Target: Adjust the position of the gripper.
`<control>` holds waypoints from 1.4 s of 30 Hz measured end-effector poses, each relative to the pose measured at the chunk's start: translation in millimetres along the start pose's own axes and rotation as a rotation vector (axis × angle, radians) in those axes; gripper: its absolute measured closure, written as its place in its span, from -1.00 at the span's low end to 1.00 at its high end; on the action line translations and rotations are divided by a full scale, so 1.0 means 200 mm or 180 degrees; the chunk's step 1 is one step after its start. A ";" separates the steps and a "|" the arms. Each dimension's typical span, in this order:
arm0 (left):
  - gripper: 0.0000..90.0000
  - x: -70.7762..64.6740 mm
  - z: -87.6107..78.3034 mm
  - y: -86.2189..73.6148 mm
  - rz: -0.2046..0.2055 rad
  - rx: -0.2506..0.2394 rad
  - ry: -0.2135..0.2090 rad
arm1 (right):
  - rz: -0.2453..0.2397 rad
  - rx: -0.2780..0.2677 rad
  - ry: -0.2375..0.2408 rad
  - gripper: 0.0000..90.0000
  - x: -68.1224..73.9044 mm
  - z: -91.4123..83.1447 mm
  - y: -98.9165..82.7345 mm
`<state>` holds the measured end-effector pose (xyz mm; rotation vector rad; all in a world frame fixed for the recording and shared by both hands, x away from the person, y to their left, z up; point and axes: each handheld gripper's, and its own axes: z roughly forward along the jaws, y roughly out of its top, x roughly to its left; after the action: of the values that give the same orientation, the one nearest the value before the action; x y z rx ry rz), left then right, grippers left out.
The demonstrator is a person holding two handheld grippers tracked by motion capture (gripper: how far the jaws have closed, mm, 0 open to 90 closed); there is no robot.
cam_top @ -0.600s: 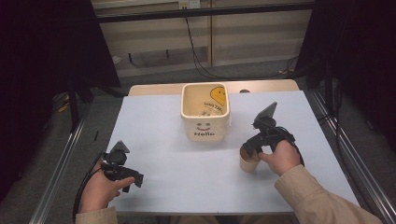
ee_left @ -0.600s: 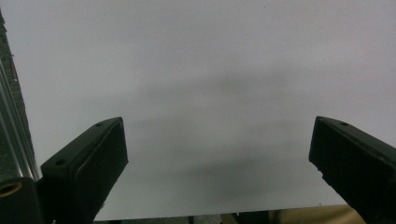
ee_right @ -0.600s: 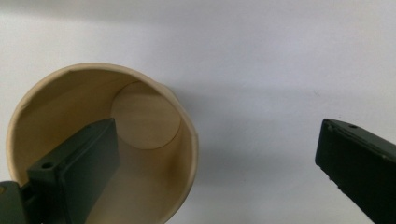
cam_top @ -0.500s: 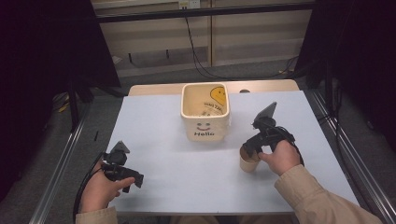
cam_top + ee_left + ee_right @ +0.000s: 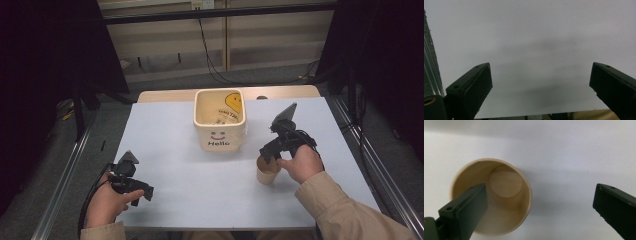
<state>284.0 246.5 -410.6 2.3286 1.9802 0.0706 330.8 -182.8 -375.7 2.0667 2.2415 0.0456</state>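
A tan paper cup (image 5: pixel 267 175) stands upright and empty on the white table (image 5: pixel 200 195), right of centre. My right gripper (image 5: pixel 268 152) hangs just above it, pointing down, jaws wide open. In the right gripper view the cup (image 5: pixel 506 180) lies under the left jaw, which overlaps its mouth, while the other jaw is out over bare table; the gripper (image 5: pixel 539 187) grips nothing. My left gripper (image 5: pixel 140 191) rests low at the table's near left corner. Its jaws (image 5: pixel 541 67) are spread wide above plain white tabletop.
A cream square bin (image 5: pixel 220 142) with a smiley face and "Hello" on its front stands at the table's middle back, left of the right gripper. Metal rails run along both table sides. Cables hang at the back wall.
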 end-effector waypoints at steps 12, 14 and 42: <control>-0.90 0.00 0.00 0.00 0.0025 0.0023 -0.0015 | -0.0030 -0.0072 0.0075 -1.00 -0.02 -0.29 0.08; -0.90 0.00 0.00 0.00 0.0020 0.0006 -0.0017 | 0.0005 -0.0074 0.0060 -1.00 -0.02 -0.36 0.09; -0.90 0.00 0.00 -0.01 0.0045 0.0027 0.0001 | -0.0043 -0.0055 0.0146 -1.00 0.03 -0.60 0.18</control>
<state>283.0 247.1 -410.0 2.3481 1.9682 0.0637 355.4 -168.5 -253.1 2.0624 2.2728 0.1121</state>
